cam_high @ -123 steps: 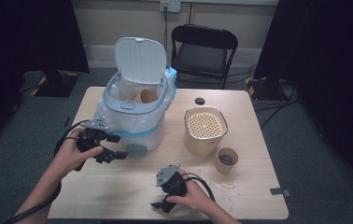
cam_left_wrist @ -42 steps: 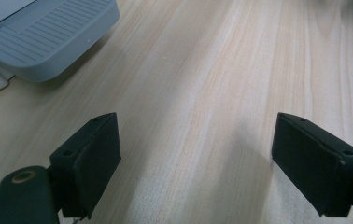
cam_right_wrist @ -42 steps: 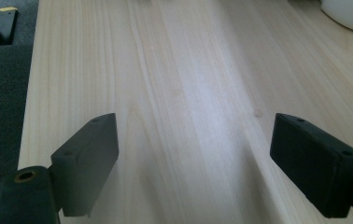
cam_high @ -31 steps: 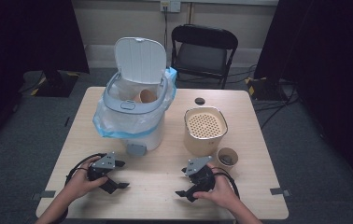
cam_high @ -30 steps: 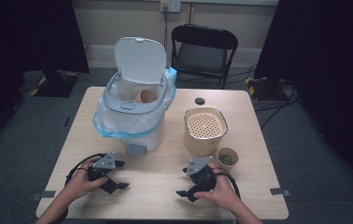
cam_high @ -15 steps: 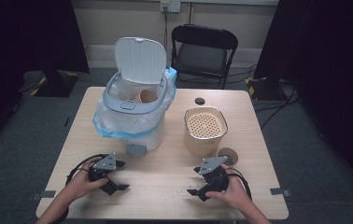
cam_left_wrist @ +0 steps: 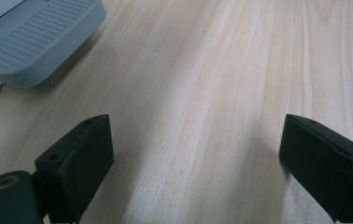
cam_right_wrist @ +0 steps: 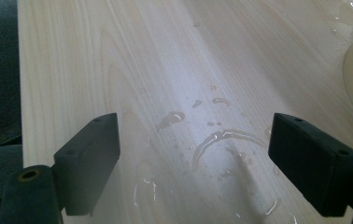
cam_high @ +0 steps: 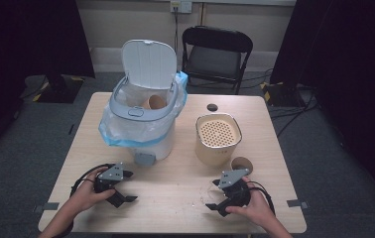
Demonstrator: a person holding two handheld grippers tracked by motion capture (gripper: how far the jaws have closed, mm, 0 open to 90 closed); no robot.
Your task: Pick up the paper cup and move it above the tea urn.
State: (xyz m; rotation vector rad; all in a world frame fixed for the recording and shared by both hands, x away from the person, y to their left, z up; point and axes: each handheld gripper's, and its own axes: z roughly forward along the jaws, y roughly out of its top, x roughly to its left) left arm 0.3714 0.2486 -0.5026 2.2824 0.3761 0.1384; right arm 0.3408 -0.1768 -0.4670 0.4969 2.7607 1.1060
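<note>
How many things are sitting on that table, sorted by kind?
Bins with the lid up: 1
Paper cups: 2, one inside the bin, one on the table
Cream canister with a holed top: 1
Small dark round disc: 1
Hand-held grippers: 2, left gripper, right gripper
Total: 7

No readable text, labels or numbers anywhere. Nothing legible on the bin (cam_high: 143, 116) or canister (cam_high: 218, 140).

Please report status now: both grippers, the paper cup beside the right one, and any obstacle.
Left gripper open, empty. Right gripper open, empty, beside paper cup. Water ring on table; canister behind cup.
</note>
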